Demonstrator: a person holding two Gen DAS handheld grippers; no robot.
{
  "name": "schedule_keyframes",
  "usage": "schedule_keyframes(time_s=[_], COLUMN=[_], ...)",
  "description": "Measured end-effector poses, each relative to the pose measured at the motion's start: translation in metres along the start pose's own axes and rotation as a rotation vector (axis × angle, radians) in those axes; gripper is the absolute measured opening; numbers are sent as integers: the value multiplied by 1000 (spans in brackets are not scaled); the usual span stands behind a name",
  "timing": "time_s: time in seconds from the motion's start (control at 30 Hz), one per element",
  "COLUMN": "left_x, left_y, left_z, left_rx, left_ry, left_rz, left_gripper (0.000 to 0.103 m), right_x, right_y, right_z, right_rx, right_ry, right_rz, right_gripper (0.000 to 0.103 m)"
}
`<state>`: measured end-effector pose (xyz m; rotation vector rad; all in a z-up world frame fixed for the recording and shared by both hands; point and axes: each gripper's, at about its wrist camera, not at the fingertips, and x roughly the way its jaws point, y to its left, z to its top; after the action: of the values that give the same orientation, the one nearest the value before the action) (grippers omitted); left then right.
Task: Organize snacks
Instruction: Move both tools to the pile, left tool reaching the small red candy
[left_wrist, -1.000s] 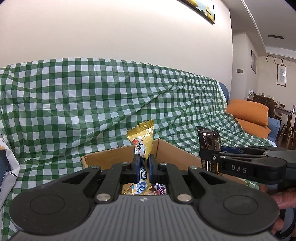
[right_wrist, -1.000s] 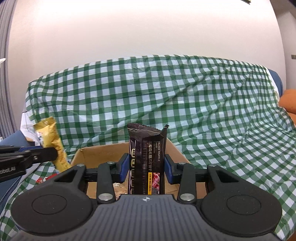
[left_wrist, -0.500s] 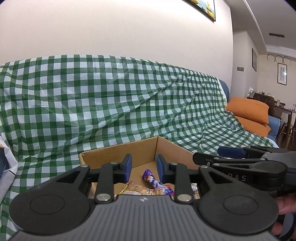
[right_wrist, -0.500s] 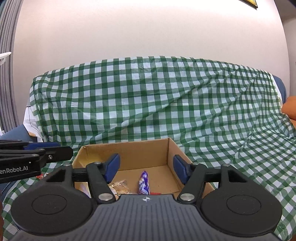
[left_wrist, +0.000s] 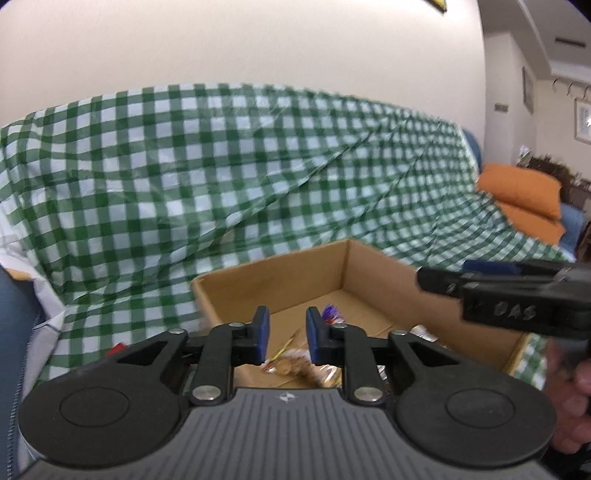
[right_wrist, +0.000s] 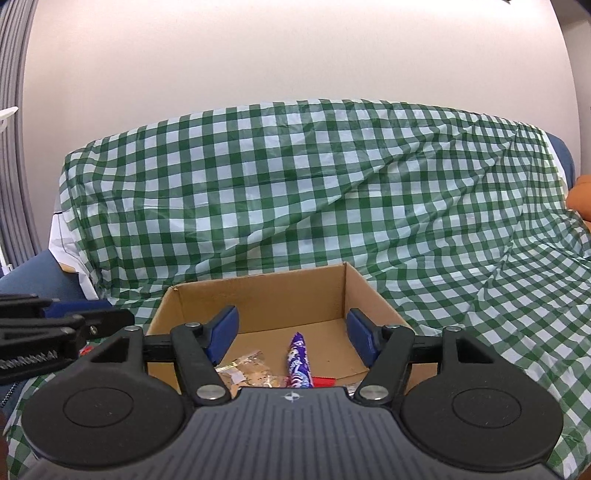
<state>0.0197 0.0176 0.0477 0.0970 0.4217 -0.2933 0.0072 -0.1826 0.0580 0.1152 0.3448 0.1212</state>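
Both tools hang empty over the cardboard box (right_wrist: 280, 295) on the checked cloth (right_wrist: 332, 192), right tool (right_wrist: 293, 334) wide, left tool (left_wrist: 284, 334) just narrowed on nothing, their gold and black packets dropped among the snacks (right_wrist: 297, 360) inside.

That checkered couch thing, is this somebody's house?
Most likely a home living room: a sofa under a green checked cover, orange cushions at its far end, and framed pictures on the wall.
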Motion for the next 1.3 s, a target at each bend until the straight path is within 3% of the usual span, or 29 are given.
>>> schedule_keyframes(time_s=[0.1, 0.2, 0.27, 0.33, 0.4, 0.47, 0.63, 0.77, 0.87, 0.97, 1.1, 1.3], left_x=[1, 6, 15, 31, 47, 61, 84, 94, 104, 116, 126, 148], left_y=[8, 21, 37, 59, 86, 125, 223, 266, 283, 292, 295, 285], left_z=[0, 0, 0, 0, 0, 0, -18, -46, -62, -65, -69, -69], left_rx=[-7, -59, -127, -200, -271, -405, -767, -904, -1005, -1012, -1014, -911], left_ry=[20, 55, 124, 234, 302, 355, 374, 352, 387, 398, 402, 461], left_rz=[30, 46, 42, 39, 92, 150, 311, 394, 429, 442, 461, 471], left_gripper=[13, 12, 12, 12, 12, 12, 12, 16, 19, 29, 31, 31], right_x=[1, 1, 2, 3, 4, 6, 14, 22, 28, 33, 40, 50], right_y=[3, 3, 4, 2, 1, -1, -2, 2, 7, 13, 18, 30], right_z=[1, 1, 1, 2, 3, 4, 4, 3, 3, 2, 2, -2], right_rx=[0, 10, 13, 26, 43, 68, 117, 131, 138, 137, 146, 136], right_ry=[1, 3, 8, 14, 18, 30, 77, 103, 123, 136, 147, 174], right_rz=[17, 41, 55, 68, 80, 101, 147, 171, 191, 206, 217, 242], right_gripper=[63, 46, 27, 27, 27, 28, 28, 28, 28, 31, 32, 33])
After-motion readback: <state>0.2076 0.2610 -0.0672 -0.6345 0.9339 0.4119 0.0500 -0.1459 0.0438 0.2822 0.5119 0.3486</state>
